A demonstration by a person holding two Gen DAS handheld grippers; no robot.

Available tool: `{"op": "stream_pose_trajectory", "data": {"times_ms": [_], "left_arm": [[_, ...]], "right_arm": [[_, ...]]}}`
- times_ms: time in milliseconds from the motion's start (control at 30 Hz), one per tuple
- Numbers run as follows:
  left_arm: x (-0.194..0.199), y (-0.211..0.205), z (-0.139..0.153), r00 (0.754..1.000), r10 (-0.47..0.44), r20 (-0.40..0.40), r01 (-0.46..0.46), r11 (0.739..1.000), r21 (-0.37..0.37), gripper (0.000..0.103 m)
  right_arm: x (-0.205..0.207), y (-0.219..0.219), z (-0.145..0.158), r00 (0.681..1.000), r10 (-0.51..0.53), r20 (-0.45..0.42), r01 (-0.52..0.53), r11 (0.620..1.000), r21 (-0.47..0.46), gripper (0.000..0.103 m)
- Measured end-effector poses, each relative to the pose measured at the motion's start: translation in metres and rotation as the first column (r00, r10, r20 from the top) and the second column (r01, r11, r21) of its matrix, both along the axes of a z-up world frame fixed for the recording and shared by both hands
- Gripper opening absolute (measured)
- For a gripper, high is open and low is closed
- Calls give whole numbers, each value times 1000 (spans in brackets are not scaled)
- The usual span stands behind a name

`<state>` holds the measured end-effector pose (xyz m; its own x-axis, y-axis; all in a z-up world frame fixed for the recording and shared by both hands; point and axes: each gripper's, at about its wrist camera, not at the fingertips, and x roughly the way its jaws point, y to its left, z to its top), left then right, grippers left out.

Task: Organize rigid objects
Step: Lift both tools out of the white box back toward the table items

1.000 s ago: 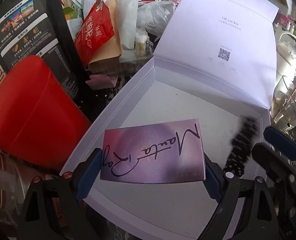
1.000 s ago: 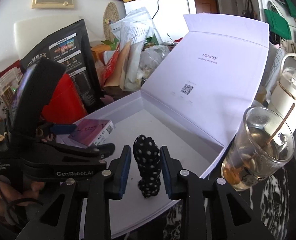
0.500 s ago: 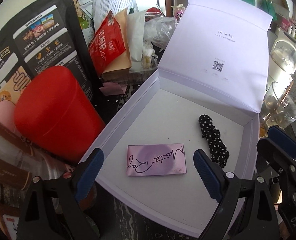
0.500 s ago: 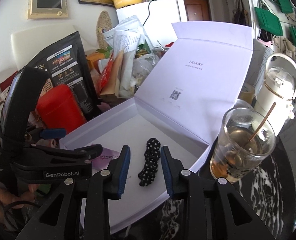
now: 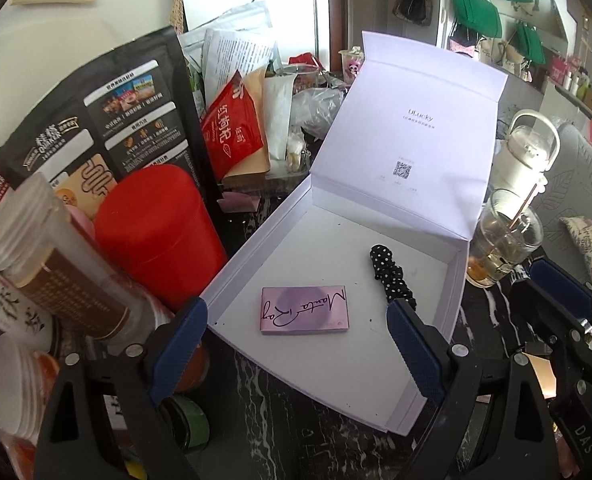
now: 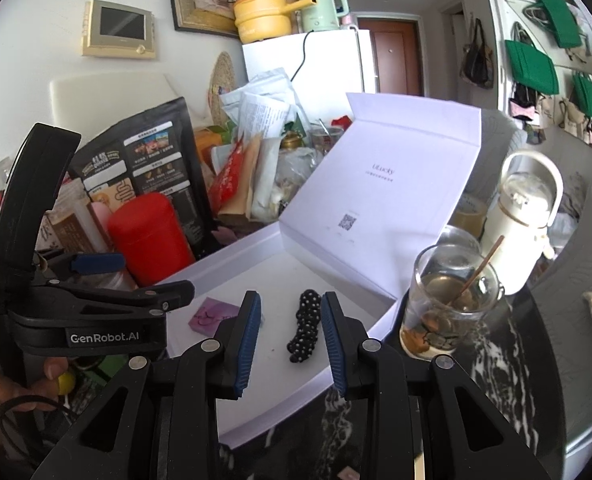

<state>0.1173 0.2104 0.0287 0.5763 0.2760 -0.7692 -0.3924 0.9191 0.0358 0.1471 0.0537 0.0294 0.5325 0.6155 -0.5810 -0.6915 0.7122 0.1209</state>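
Cluttered dark marble table (image 5: pixel 296 420), white gift box (image 5: pixel 452 300) lying open.
Inside we see the pink card box (image 5: pixel 304 310) at left and the polka-dot hair clip (image 6: pixel 306 325) right of it; our left gripper (image 5: pixel 296 354) gapes wide, the right gripper (image 6: pixel 289 338) narrower, both empty.

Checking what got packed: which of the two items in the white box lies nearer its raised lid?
The black polka-dot hair clip, lying lengthwise toward the lid of the white box. The pink card case lies flat nearer the front edge.
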Motion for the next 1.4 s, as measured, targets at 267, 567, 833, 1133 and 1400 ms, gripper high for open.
{"op": "stream_pose_trajectory", "data": {"times_ms": [267,567,833,1133,1400], "left_arm": [[-33,-14,28,998,-14,64,13,1000,15,93],[-70,-32,47,992,-24,122,23,1000,12,93],[-102,-55,60,982,-67,174,68,998,3,93],[-125,-90,56,972,-138,192,139,990,7,92],[-142,-120,53,956,-210,207,213,977,6,92]], "right_arm": [[-27,-17,23,999,-6,49,5,1000,19,31],[-59,-35,44,995,-29,94,27,999,16,31],[-91,-54,59,990,-35,140,33,999,15,36],[-121,-90,57,984,-94,152,95,995,5,37],[-141,-125,56,973,-173,151,173,985,12,38]]}}
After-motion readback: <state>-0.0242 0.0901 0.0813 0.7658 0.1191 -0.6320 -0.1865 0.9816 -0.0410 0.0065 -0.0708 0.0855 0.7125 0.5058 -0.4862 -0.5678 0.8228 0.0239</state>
